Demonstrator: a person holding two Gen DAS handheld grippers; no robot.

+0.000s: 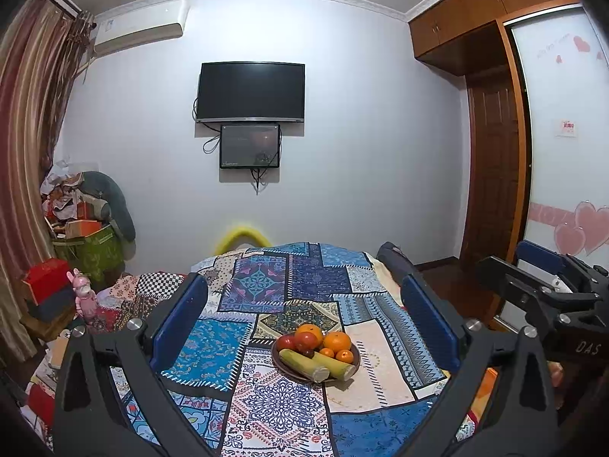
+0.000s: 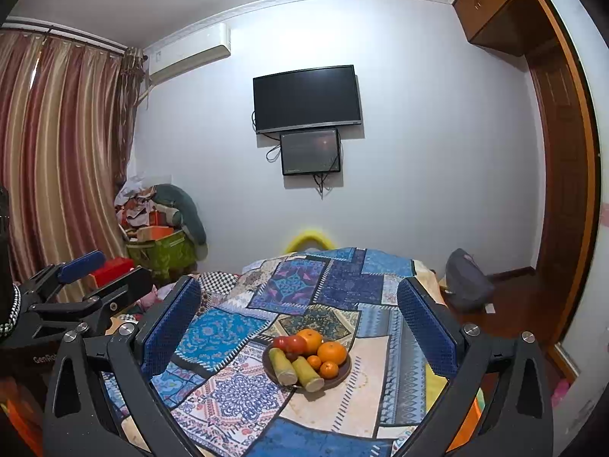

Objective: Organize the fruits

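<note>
Both spread wide and empty, left hand-held gripper point(image 1: 304, 327) and right hand-held gripper point(image 2: 300, 327), with the fruit plate point(image 2: 342, 375) on the patchwork-covered bed point(image 2: 365, 396) straight ahead between either's fingers, neither clearly nearer, corn pieces point(image 2: 306, 373) pointing back toward them.

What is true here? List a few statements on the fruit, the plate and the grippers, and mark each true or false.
1. Both grippers, left and right, are open and hold nothing. True.
2. The fruit lies scattered across the quilt. False: all of it sits on the plate.
3. Two yellow-green stalks lie side by side at the plate's near edge. True.
4. The TV shows a picture. False: its screen is dark.
5. The plate holds only oranges. False: red fruits are there too.
</note>
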